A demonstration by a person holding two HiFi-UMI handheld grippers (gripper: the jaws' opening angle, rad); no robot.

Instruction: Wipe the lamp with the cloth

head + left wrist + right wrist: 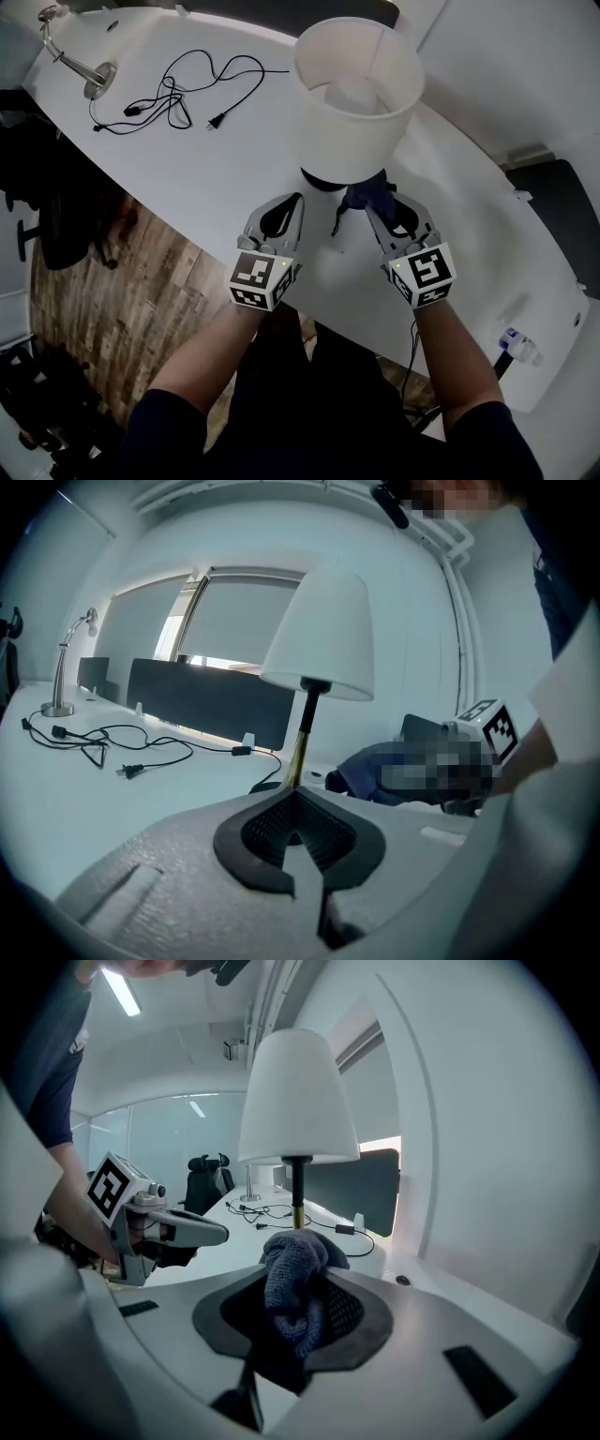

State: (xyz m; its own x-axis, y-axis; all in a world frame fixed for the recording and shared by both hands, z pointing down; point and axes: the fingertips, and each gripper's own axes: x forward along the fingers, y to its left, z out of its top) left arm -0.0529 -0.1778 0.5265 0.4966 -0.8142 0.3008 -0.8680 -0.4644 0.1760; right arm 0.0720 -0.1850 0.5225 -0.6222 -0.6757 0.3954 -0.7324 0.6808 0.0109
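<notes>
Right gripper (298, 1286): jaws clamped on a bunched blue-grey cloth (292, 1258), with a tuft standing up above the pads. From the head view, same gripper (367, 208) just right of the lamp (352, 103), with the cloth (366, 192) touching or nearly touching the dark base (323, 180) under the shade; cannot tell which. Left gripper (298, 797): jaws together, nothing between them. Aimed at the lamp's thin brass-and-black stem (302, 733), close to it but apart. From above, left gripper (298, 199) just left of the base, level with the right one, one on each side of the lamp. Upright lamp near the table's (187, 169) front edge, with a white shade (298, 1101) open at the top, wider below. Beyond the lamp on the left, well apart: a loose black cord (178, 94) with a plug, coiled on the white top. Further off the same way, a slim chrome desk lamp (80, 66) by the far corner. Behind the lamp in the left gripper view, a low dark screen (206, 700) along the table's back edge. Below the lamp in the head view, two bare forearms in dark short sleeves, and a wood floor (122, 300) to its lower left.
</notes>
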